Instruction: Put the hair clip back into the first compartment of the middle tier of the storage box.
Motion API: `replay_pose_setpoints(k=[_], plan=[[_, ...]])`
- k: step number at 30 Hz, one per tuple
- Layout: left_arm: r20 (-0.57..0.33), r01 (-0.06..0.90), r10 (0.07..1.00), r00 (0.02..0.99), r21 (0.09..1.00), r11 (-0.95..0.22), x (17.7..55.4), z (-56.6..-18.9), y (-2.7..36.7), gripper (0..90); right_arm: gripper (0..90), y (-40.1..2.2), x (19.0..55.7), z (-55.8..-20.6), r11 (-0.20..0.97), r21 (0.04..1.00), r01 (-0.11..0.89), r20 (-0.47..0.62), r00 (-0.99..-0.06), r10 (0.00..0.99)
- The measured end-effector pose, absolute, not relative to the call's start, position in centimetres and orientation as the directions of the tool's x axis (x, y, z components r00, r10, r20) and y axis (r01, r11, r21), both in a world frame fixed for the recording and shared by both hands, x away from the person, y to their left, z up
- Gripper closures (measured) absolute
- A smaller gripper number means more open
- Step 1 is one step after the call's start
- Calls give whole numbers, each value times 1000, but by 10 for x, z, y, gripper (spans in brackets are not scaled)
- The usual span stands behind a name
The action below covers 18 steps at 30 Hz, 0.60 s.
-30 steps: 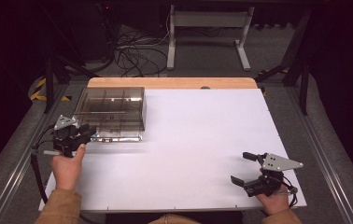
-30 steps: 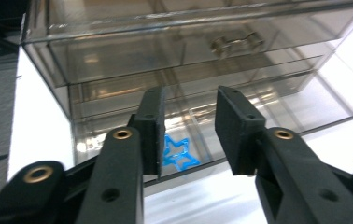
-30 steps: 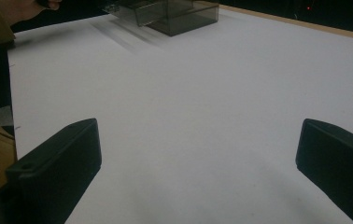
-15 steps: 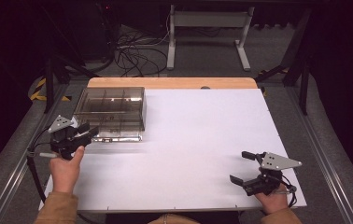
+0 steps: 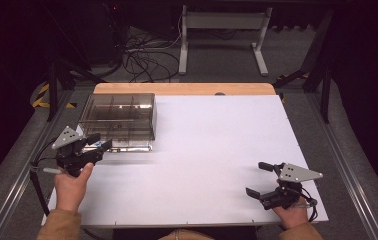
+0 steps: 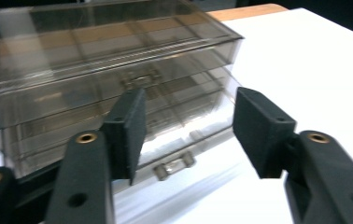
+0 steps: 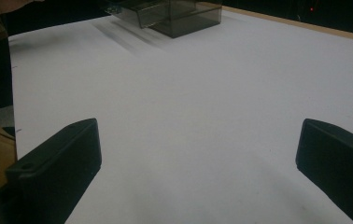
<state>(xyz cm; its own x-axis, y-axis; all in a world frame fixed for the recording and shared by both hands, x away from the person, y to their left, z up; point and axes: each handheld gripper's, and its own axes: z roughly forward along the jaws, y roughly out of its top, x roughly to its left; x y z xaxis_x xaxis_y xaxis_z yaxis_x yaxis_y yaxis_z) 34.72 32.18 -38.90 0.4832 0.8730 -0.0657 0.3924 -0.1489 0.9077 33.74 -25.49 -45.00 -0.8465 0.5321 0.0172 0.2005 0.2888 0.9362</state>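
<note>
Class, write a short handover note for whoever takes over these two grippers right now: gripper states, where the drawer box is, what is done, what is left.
Left gripper: jaws have just been opening, nothing between them, just in front of the clear drawer box.
Right gripper: open, empty, over the bare white table at the near right.
Box: far left of the table; bottom drawer looks pulled slightly out.
Left: probably pulling the drawer fully open.

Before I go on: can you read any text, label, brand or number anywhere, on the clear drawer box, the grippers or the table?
None: no legible text stands anywhere.
Clear drawer box: no label or print on its walls or drawer fronts.
Left gripper and right gripper: plain black fingers, grey plates unmarked.
Table: blank white surface.
Yellow-and-black striped floor marking: a hazard pattern, no words.
</note>
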Motion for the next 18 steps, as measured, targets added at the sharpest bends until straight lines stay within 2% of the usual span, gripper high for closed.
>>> replay_pose_setpoints(k=[6,13,18], plan=[[-46,358,852,521,918,-169,335,-390,309,323,9,-254,337,-450,291,934,206,22,-848,530],[-107,372,827,552,919,-129,323,-403,304,230,8,-254,336,-451,296,933,206,21,-850,526],[-51,362,830,555,913,-186,317,-414,297,202,8,-254,336,-452,295,931,213,27,-849,528]])
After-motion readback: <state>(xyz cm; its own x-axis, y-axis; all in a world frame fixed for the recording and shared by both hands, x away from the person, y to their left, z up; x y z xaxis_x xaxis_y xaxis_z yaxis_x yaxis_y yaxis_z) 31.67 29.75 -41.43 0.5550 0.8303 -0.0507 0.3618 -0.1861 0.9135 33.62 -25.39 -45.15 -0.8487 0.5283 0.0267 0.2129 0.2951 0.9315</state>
